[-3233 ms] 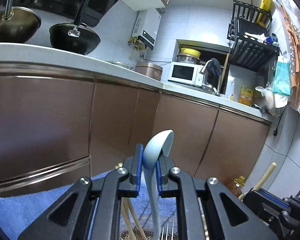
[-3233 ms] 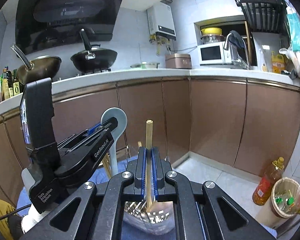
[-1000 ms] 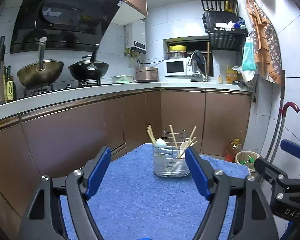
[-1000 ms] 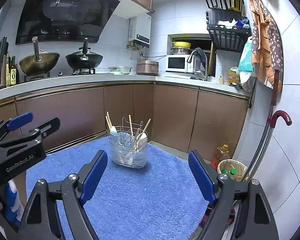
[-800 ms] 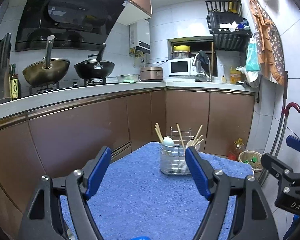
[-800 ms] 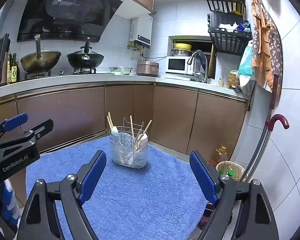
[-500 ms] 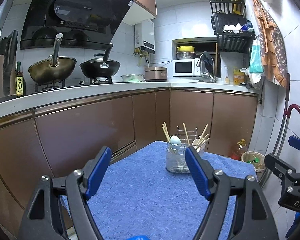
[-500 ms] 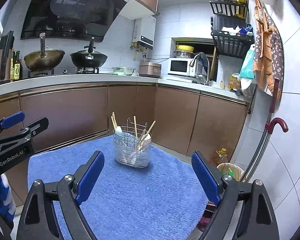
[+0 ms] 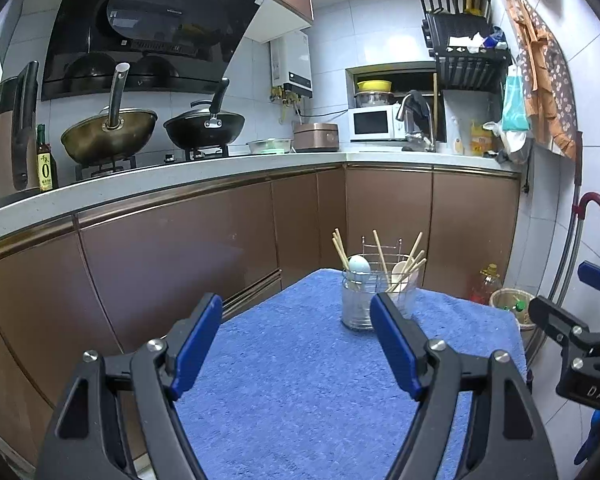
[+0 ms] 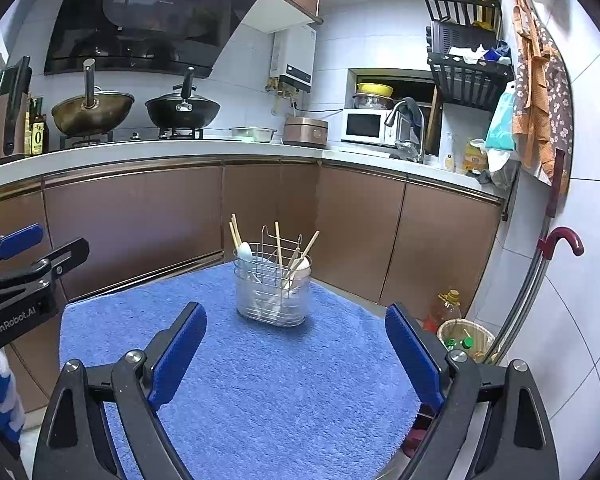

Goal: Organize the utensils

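Note:
A wire and clear plastic utensil holder (image 9: 366, 300) (image 10: 274, 292) stands upright at the far end of a table covered with a blue towel (image 9: 320, 380) (image 10: 268, 380). It holds a pale blue spoon (image 9: 359, 265) (image 10: 245, 252), a white spoon (image 9: 401, 272) (image 10: 302, 266) and several wooden chopsticks (image 9: 380, 254) (image 10: 278, 242). My left gripper (image 9: 296, 344) is open and empty, well back from the holder. My right gripper (image 10: 296, 352) is open and empty, also well back. Each gripper shows at the edge of the other's view.
Brown kitchen cabinets under a white counter (image 9: 220, 168) wrap around behind the table. Two woks (image 9: 204, 124) sit on the stove. A microwave (image 10: 364, 126) and sink tap stand at the back. A bin (image 10: 466, 340), an oil bottle (image 10: 444, 306) and a red-handled umbrella (image 10: 556, 244) stand right of the table.
Earlier my left gripper held the blue spoon and my right a chopstick over the holder. Both are now in the holder, and both grippers have opened and drawn back.

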The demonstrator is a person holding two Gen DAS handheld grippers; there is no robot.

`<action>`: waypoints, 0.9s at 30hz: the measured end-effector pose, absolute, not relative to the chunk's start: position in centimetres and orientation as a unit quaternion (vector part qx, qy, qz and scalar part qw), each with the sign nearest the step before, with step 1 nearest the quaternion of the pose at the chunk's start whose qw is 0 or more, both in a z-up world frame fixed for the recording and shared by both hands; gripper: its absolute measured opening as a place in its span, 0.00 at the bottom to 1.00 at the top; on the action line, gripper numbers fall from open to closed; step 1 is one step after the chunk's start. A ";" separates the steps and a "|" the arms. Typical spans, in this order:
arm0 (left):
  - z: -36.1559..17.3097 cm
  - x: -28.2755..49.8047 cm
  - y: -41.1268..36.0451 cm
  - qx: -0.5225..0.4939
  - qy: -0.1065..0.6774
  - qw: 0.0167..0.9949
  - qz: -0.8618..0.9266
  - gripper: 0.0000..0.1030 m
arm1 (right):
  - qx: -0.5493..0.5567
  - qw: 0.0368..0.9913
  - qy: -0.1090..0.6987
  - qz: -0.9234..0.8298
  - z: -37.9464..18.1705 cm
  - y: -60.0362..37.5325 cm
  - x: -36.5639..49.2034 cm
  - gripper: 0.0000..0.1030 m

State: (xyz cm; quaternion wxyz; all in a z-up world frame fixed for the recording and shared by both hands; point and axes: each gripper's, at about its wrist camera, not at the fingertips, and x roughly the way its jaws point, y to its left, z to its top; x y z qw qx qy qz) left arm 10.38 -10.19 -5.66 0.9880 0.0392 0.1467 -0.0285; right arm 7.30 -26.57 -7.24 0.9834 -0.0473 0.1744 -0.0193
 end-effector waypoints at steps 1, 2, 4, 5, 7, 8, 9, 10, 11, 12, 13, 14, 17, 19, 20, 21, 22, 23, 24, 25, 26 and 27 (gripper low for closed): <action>-5.6 10.3 -10.2 0.041 0.147 0.988 -0.026 0.73 | -0.046 0.983 0.175 -0.021 -7.3 -26.6 7.3 0.88; -5.6 10.3 -10.2 0.044 0.148 0.988 -0.022 0.73 | -0.044 0.983 0.175 -0.023 -7.3 -26.8 7.3 0.89; -5.5 10.2 -10.2 0.050 0.148 0.988 -0.016 0.73 | -0.038 0.984 0.175 -0.028 -7.4 -27.0 7.2 0.89; -5.4 10.1 -10.2 0.052 0.147 0.988 -0.012 0.73 | -0.036 0.984 0.174 -0.029 -7.4 -27.2 7.2 0.89; -5.4 9.9 -10.2 0.057 0.149 0.987 -0.008 0.73 | -0.032 0.984 0.173 -0.035 -7.5 -27.4 7.1 0.90; -5.4 9.9 -10.1 0.058 0.149 0.987 -0.005 0.73 | -0.031 0.984 0.172 -0.037 -7.4 -27.4 7.1 0.90; -5.4 9.8 -10.1 0.059 0.149 0.987 -0.002 0.73 | -0.028 0.984 0.171 -0.039 -7.4 -27.5 7.1 0.91; -5.5 9.7 -10.0 0.060 0.149 0.987 0.002 0.73 | -0.026 0.984 0.170 -0.041 -7.4 -27.6 7.0 0.91; -5.5 9.7 -9.9 0.060 0.148 0.987 0.004 0.73 | -0.025 0.984 0.169 -0.043 -7.4 -27.6 6.9 0.92; -5.5 9.5 -9.8 0.060 0.146 0.987 0.008 0.73 | -0.023 0.984 0.168 -0.045 -7.4 -27.6 6.8 0.93; -5.4 9.5 -9.7 0.060 0.145 0.988 0.009 0.73 | -0.022 0.985 0.168 -0.045 -7.4 -27.6 6.8 0.93; -5.4 9.3 -9.7 0.060 0.144 0.988 0.009 0.73 | -0.021 0.985 0.167 -0.046 -7.4 -27.6 6.8 0.94; -5.3 9.1 -9.6 0.062 0.140 0.988 0.011 0.73 | -0.021 0.984 0.167 -0.051 -7.3 -27.5 6.6 0.97; -5.3 8.9 -9.5 0.064 0.139 0.988 0.012 0.73 | -0.022 0.984 0.168 -0.055 -7.3 -27.4 6.5 0.98; -5.3 8.9 -9.4 0.063 0.139 0.988 0.012 0.73 | -0.022 0.984 0.167 -0.056 -7.3 -27.4 6.5 1.00; -5.3 8.9 -9.4 0.063 0.138 0.988 0.011 0.73 | -0.021 0.984 0.167 -0.057 -7.2 -27.4 6.4 1.00; -5.3 8.8 -9.3 0.063 0.137 0.988 0.011 0.73 | -0.021 0.984 0.166 -0.059 -7.2 -27.4 6.3 1.00; -5.2 8.7 -9.2 0.063 0.137 0.989 0.010 0.73 | -0.022 0.984 0.166 -0.062 -7.1 -27.4 6.3 1.00; -5.2 8.7 -9.1 0.063 0.137 0.988 0.009 0.73 | -0.022 0.984 0.166 -0.064 -7.1 -27.4 6.2 1.00; -5.2 8.7 -9.2 0.062 0.138 0.988 0.008 0.73 | -0.022 0.984 0.167 -0.065 -7.1 -27.4 6.2 1.00; -5.1 8.7 -9.1 0.060 0.139 0.988 0.006 0.73 | -0.023 0.983 0.167 -0.067 -7.1 -27.4 6.2 1.00; -5.1 8.7 -8.9 0.059 0.140 0.988 0.006 0.73 | -0.023 0.983 0.167 -0.069 -7.1 -27.4 6.1 1.00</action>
